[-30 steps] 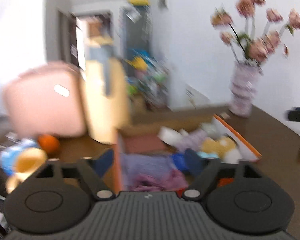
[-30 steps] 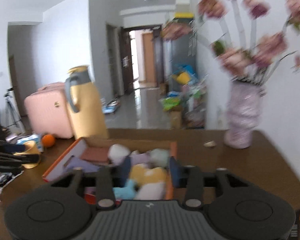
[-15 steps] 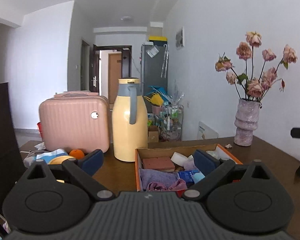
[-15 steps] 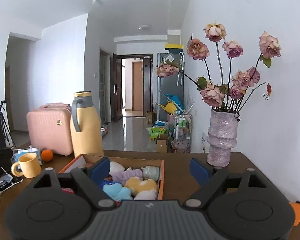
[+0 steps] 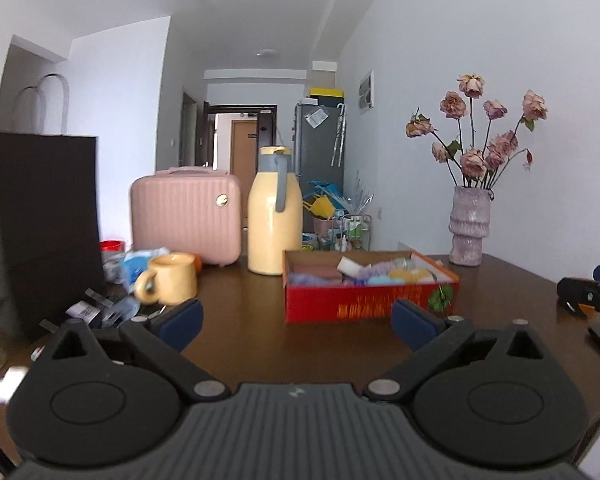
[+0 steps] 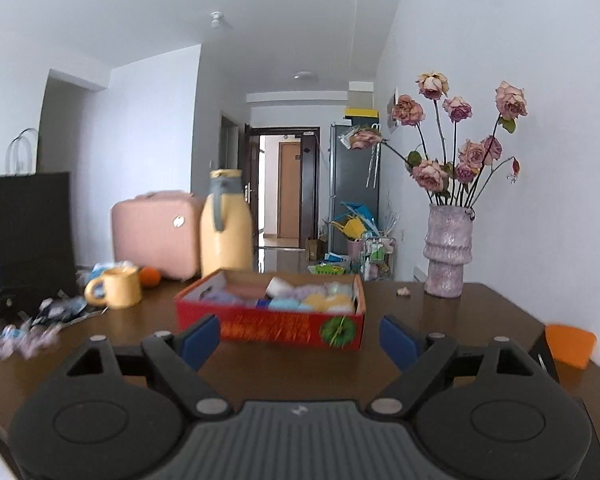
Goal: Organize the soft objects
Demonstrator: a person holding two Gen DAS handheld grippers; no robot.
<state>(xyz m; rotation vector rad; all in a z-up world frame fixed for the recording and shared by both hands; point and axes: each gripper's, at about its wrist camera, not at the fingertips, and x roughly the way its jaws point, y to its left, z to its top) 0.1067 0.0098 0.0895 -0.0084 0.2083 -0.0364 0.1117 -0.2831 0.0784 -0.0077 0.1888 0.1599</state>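
Both grippers hang low over the dark wooden table [image 6: 292, 364], well back from the red box [image 6: 270, 326] — neither touches anything. The left gripper [image 5: 296, 322] has its blue-padded fingers spread wide apart with nothing between them; the right gripper [image 6: 300, 340] is likewise spread and empty. The wide spread reads as readiness for a bulky, squashy item, not a thin one.

The soft objects [image 6: 300, 298] sit packed inside the open-topped red box: pale purple, blue, yellow and white lumps crowded side by side, with a pinkish-brown block toward the rear left. In the left view the same pile [image 5: 376, 274] just clears the box rim, so the walls keep it from rolling or spreading. Individual items are too blurred to name.

Around the box, apart from it:
- a yellow jug [image 5: 274, 212] just behind its rear left corner, upright
- a pink suitcase [image 5: 186, 214] further left, standing on end
- a yellow mug [image 5: 172, 278] amid loose wrappers at the left edge of the table
- a vase [image 6: 448, 254] of dried roses at the far right by the wall

Judgement: with all soft pieces seemingly boxed and both tools empty and pulled clear, the sorting looks near finished — or paused between picks. No stray soft piece shows on the tabletop.
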